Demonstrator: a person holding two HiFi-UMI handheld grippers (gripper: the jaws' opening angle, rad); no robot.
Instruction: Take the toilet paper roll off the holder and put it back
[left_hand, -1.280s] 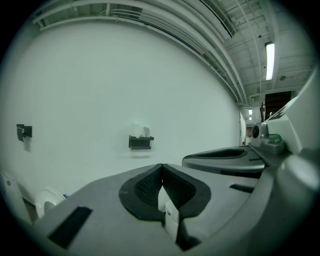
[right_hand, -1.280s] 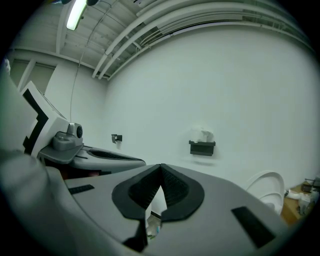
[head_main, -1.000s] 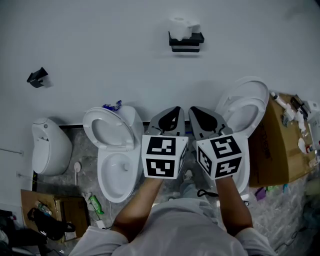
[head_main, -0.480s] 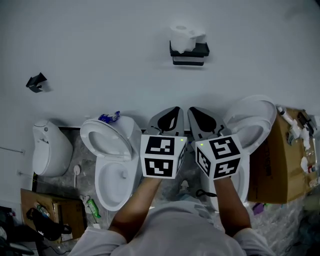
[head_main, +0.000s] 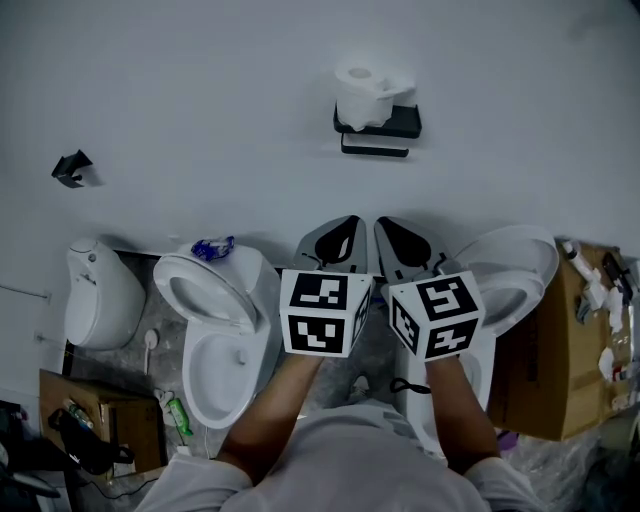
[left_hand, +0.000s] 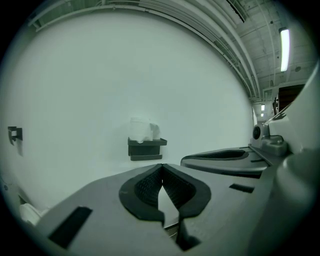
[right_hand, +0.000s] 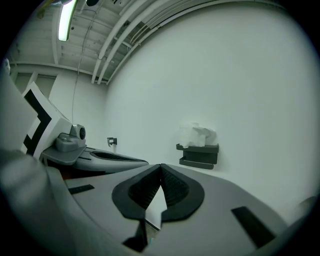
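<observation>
A white toilet paper roll (head_main: 366, 93) stands on a black wall holder (head_main: 380, 126), high on the white wall. It also shows in the left gripper view as the roll (left_hand: 142, 129) on the holder (left_hand: 146, 149), and in the right gripper view as the roll (right_hand: 197, 135) on the holder (right_hand: 199, 155). My left gripper (head_main: 345, 226) and right gripper (head_main: 388, 226) are side by side well below the holder, both shut with nothing between the jaws.
Two white toilets with raised lids stand against the wall, one at the left (head_main: 215, 330) and one at the right (head_main: 500, 290). A small white bin (head_main: 95, 295) is far left. A cardboard box (head_main: 560, 350) with clutter is at right. A small black hook (head_main: 70, 168) is on the wall.
The view has shifted: the holder and roll sit lower and slightly right in the head view, the toilets lower. Both grippers stay shut, side by side.
</observation>
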